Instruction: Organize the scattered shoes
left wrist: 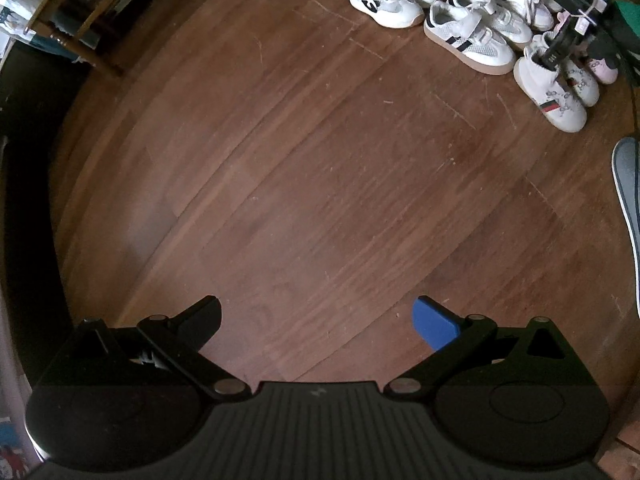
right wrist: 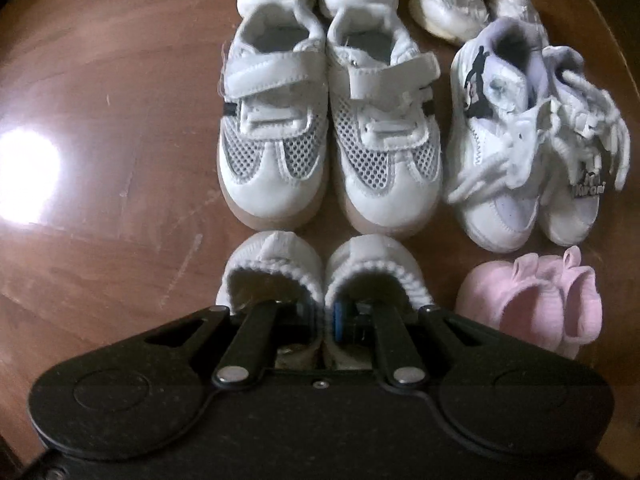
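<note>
My right gripper (right wrist: 320, 316) points straight down into a pair of small white knit slip-on shoes (right wrist: 372, 270) standing side by side on the wooden floor. One finger is inside each shoe, and the jaws are shut on the two touching inner collars. In the left wrist view the same pair (left wrist: 560, 108) shows a red and green side stripe, with the right gripper (left wrist: 554, 60) standing in it. My left gripper (left wrist: 318, 314) hangs open over bare floor, nothing between its fingers, far from the shoes.
Other pairs stand in rows beyond: white mesh strap sneakers (right wrist: 332, 140), white laced sneakers (right wrist: 520, 152), pink baby shoes (right wrist: 532, 304), and more white pairs (left wrist: 384, 0). Wooden furniture legs (left wrist: 80, 20) are at far left. A grey sole-like object (left wrist: 628, 188) lies at the right edge.
</note>
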`<state>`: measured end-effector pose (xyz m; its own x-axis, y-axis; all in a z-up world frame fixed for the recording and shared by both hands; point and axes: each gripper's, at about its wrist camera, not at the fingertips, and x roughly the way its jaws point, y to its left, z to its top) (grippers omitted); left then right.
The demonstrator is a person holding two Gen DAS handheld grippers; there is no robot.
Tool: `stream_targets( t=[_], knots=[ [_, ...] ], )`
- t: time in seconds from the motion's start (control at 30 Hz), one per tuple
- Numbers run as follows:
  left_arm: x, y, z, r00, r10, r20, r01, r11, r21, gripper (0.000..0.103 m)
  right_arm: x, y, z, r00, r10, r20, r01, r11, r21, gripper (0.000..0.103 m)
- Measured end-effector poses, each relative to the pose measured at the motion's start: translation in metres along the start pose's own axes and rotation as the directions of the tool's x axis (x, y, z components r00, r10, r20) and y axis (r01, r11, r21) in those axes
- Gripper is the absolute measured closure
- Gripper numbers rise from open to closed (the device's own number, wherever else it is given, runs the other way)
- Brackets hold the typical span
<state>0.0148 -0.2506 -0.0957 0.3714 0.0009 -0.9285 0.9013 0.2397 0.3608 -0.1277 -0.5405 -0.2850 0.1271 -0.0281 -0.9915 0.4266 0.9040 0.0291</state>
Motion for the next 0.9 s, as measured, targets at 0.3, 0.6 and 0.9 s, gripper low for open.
stream_targets(
  t=[0.3,0.6,0.9],
  knots=[
    [-0.003,0.002,-0.006,1.0,0.007,0.005,-0.007,1.0,-0.014,0.0,-0.023,-0.005,-0.005,1.0,-0.007,-0.01,0.007,0.998,0.056,0.047],
    [-0.043,0.005,0.002,0.98,-0.032,0.195,0.056,0.992,-0.115,0.0,-0.14,-0.025,-0.002,0.975,0.035,0.217,-0.085,0.971,0.222,0.018],
    [-0.091,-0.013,0.004,0.895,-0.178,0.409,0.279,0.938,-0.203,0.0,-0.254,0.003,-0.043,0.863,0.039,0.503,-0.16,0.967,0.198,0.0]
  ],
)
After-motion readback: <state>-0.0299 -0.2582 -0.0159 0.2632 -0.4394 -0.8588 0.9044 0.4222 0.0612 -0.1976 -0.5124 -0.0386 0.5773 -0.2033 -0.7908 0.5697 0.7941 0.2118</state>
